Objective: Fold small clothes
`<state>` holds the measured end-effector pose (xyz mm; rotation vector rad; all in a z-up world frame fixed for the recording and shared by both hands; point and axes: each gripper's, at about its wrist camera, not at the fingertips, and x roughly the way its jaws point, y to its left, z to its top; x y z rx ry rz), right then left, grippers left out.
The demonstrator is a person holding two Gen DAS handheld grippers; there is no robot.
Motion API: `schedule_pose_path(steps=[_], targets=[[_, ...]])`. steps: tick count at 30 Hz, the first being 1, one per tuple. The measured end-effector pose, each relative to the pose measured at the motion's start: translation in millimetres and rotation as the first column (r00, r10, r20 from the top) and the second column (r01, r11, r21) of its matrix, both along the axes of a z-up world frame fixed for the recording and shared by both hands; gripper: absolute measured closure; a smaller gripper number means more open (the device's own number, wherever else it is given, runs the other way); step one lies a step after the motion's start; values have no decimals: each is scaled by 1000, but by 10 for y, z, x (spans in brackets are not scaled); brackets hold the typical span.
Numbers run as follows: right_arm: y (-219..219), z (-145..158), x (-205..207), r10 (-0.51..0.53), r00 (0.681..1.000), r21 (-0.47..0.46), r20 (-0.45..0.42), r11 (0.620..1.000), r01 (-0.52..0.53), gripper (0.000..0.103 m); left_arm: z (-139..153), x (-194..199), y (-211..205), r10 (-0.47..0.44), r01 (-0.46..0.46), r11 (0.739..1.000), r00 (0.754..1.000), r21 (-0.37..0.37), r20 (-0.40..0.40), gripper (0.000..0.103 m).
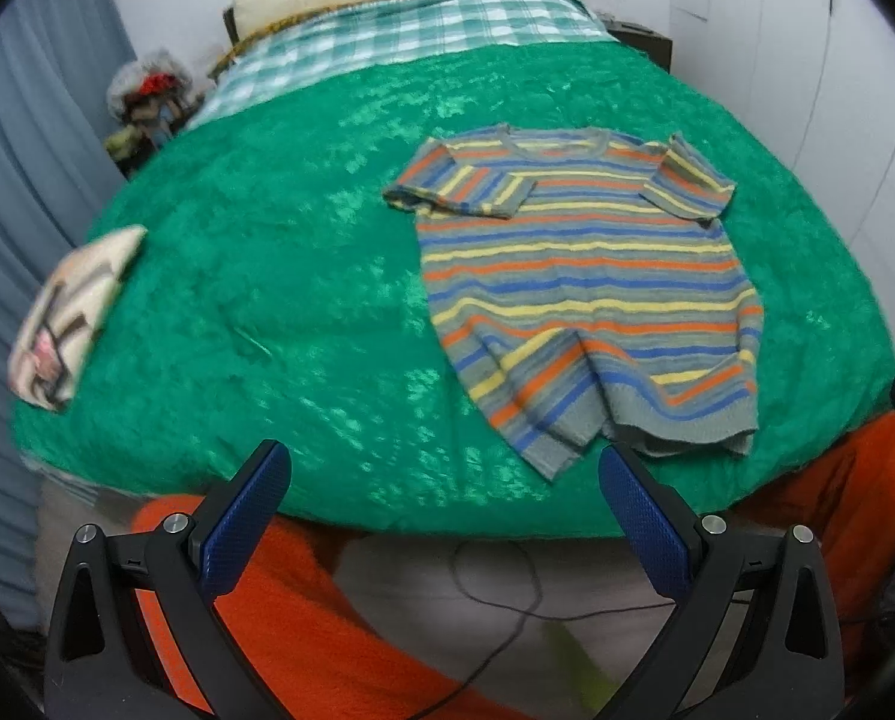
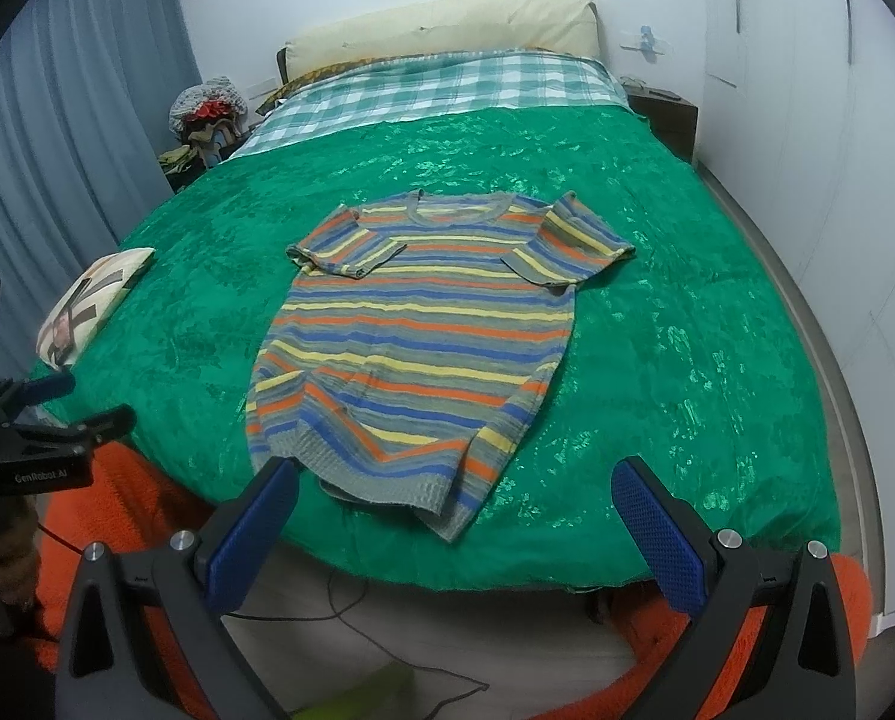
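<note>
A small striped sweater (image 1: 585, 276) in grey, blue, orange and yellow lies flat on the green bedspread (image 1: 267, 300), neck away from me, both short sleeves folded inward, hem rumpled near the bed's front edge. It also shows in the right wrist view (image 2: 423, 336). My left gripper (image 1: 444, 468) is open and empty, held off the bed's front edge, just short of the hem. My right gripper (image 2: 453, 483) is open and empty, hovering just short of the hem. The left gripper's body (image 2: 33, 426) shows at the left edge of the right wrist view.
A folded cream garment (image 1: 69, 318) lies at the bed's left edge, also in the right wrist view (image 2: 93, 300). A checked sheet (image 2: 435, 84) and pillow (image 2: 441, 24) lie at the head. A nightstand (image 2: 663, 108) stands far right. My orange-clad legs (image 1: 303, 618) and a cable (image 1: 507, 594) are below.
</note>
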<state>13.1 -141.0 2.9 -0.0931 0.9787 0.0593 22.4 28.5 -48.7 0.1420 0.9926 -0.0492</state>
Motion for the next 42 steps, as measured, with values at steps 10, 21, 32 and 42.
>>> schedule_pose_path(steps=[10, 21, 32, 42], targets=[[-165, -114, 66, -21, 1000, -21, -17, 1000, 20, 0, -312, 169, 235, 39, -46, 995, 996, -84, -81, 0], [-1099, -1038, 383, -178, 937, 234, -301, 939, 253, 7, -1244, 524, 202, -50, -27, 963, 960, -268, -275, 2], [-813, -1681, 737, 21, 898, 359, -440, 920, 154, 97, -1454, 740, -161, -167, 99, 960, 953, -262, -252, 99], [-1364, -1409, 620, -75, 883, 255, -463, 943, 213, 87, -1381, 632, 382, -175, 127, 975, 947, -183, -271, 69]])
